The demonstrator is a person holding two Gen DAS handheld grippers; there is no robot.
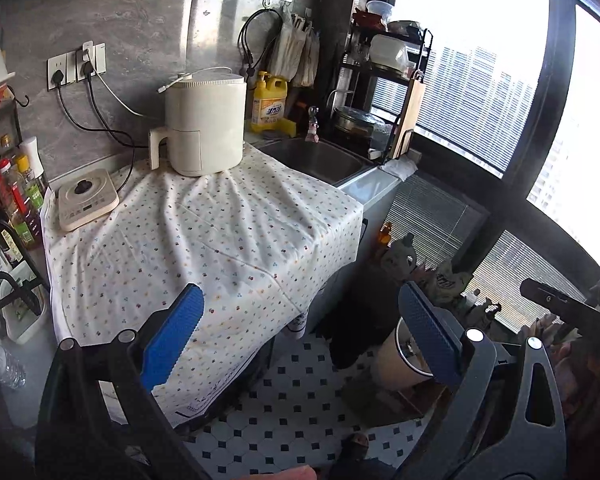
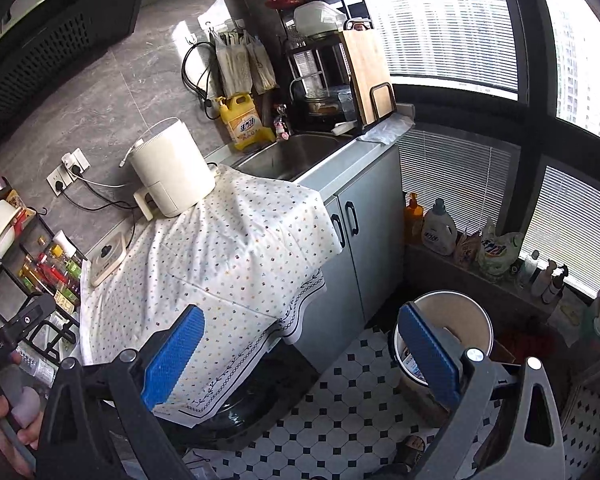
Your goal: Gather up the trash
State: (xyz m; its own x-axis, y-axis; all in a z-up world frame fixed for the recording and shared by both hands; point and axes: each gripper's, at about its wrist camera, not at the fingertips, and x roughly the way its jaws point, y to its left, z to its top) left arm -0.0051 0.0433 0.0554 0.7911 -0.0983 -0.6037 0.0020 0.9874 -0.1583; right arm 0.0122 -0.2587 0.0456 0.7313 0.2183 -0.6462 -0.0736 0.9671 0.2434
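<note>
Your left gripper (image 1: 300,340) hangs over the near edge of the cloth (image 1: 204,232), jaws wide apart, nothing between them. Your right gripper (image 2: 300,356) hangs just right of it, jaws also apart and empty. The bin (image 2: 456,320) stands on the tiled floor (image 2: 340,412) to the right, near the cabinet (image 2: 364,240), its mouth open; you cannot tell what lies inside. Far on the cloth sits the fryer (image 1: 206,124), with the hotplate (image 1: 86,198) at the left.

Trash bin (image 2: 456,320) interior partly behind the right gripper's finger (image 2: 428,350); contents perhaps paper, unreadable.
</note>
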